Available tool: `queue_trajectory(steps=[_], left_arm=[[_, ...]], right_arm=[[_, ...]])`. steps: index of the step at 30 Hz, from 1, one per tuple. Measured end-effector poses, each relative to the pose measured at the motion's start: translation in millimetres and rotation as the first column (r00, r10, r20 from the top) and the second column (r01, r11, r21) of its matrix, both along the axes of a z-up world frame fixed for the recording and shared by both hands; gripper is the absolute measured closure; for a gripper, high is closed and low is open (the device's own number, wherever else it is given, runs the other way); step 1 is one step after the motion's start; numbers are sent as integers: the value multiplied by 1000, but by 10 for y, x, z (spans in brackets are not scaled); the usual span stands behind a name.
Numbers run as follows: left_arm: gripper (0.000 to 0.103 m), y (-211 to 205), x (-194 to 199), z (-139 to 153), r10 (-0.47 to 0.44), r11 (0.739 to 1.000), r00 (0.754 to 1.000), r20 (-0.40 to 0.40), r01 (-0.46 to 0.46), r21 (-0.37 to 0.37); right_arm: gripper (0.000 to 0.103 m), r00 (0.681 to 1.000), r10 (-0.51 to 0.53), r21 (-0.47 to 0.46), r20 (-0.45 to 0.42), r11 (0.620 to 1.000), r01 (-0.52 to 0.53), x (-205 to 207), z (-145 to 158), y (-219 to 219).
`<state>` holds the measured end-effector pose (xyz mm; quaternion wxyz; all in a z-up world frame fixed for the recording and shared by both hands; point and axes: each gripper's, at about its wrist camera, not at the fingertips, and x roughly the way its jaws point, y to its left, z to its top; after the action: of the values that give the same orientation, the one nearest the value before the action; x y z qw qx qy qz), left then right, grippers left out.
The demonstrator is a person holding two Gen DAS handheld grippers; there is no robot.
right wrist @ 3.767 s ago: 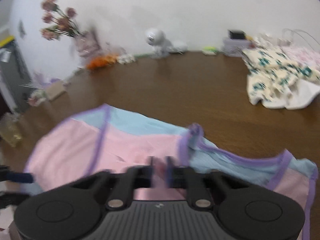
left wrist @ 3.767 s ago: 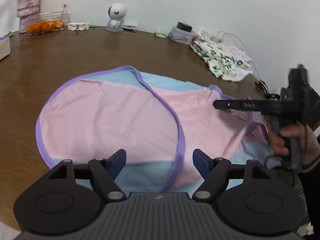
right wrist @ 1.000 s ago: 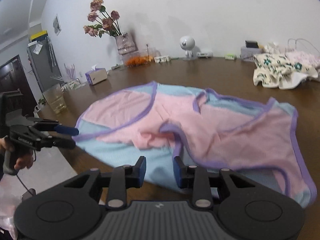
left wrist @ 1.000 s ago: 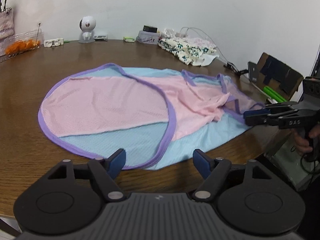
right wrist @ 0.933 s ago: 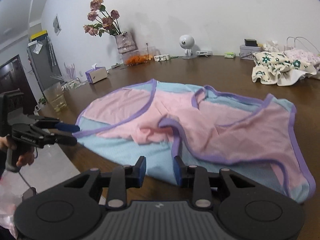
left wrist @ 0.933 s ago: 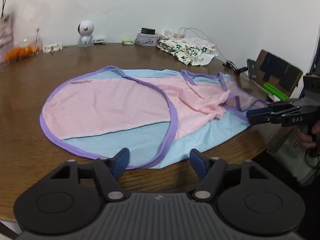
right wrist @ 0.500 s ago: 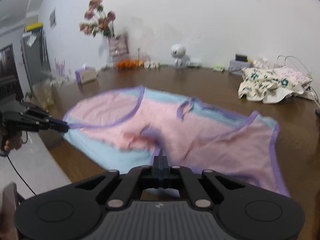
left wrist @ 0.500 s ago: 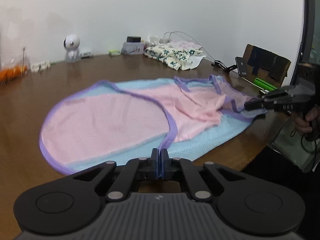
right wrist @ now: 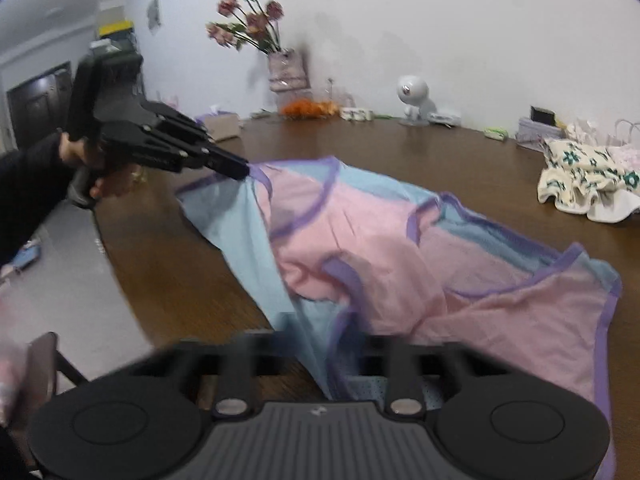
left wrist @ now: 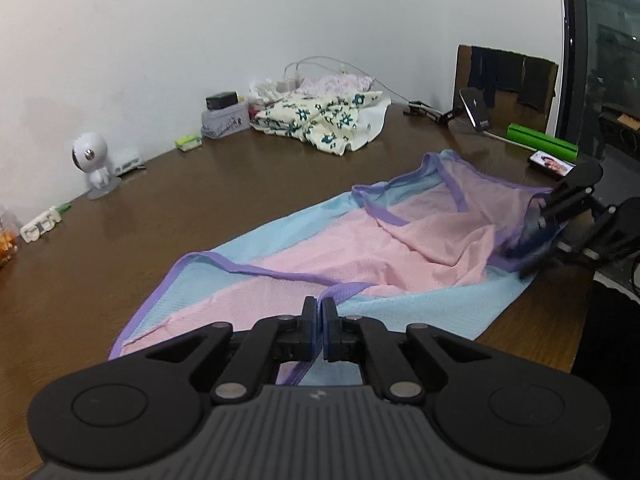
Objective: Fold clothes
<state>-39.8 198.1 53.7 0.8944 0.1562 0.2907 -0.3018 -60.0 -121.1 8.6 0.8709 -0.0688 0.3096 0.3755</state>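
The pink and blue garment (left wrist: 400,248) lies spread across the near part of the brown worktop (left wrist: 200,184), its near edge lifted and pulled taut between the two tools. The left gripper (left wrist: 319,322) is clenched on the purple-trimmed near edge at the garment's left end; in the right wrist view its tips (right wrist: 236,169) pinch a raised corner of the cloth. The right gripper (left wrist: 532,240) holds the garment's right end, where the fabric bunches up around its fingers; its own view is blurred, so the grip there looks closed on cloth rather than plainly so.

The step in hand seems to be a fold along the long side: both near corners are gripped and raised, while the far edge rests flat on the worktop. The next move likely calls for carrying both corners together toward the far side at an even height, so the mesh stays taut and lands with its trim lined up on the far edge. A floral cloth pile (left wrist: 320,120) sits well apart at the far right and should not interfere.
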Motion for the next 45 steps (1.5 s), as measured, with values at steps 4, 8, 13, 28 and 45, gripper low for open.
queue_trajectory(steps=[4,8,13,28,45], left_arm=[[100,101,34,9,21,999,1000,4,-21,-29],[100,210,158,2,73,997,997,22,-72,-37],[98,257,354,-134,190,982,981,28,-189,-22],[65,800,-256,-376,298,953,954,-41,-299,-41],[50,827,-242,-288,382,920,923,-47,-385,-79]], right_arm=[[102,1000,-1,36,-2,999,1,126,162,-89],[102,1000,-31,71,-3,997,32,470,394,-132],[84,992,-124,-59,7,990,124,853,306,102],[87,994,-94,-155,49,983,101,-47,224,-812],[73,910,-390,56,141,921,386,164,513,-132]])
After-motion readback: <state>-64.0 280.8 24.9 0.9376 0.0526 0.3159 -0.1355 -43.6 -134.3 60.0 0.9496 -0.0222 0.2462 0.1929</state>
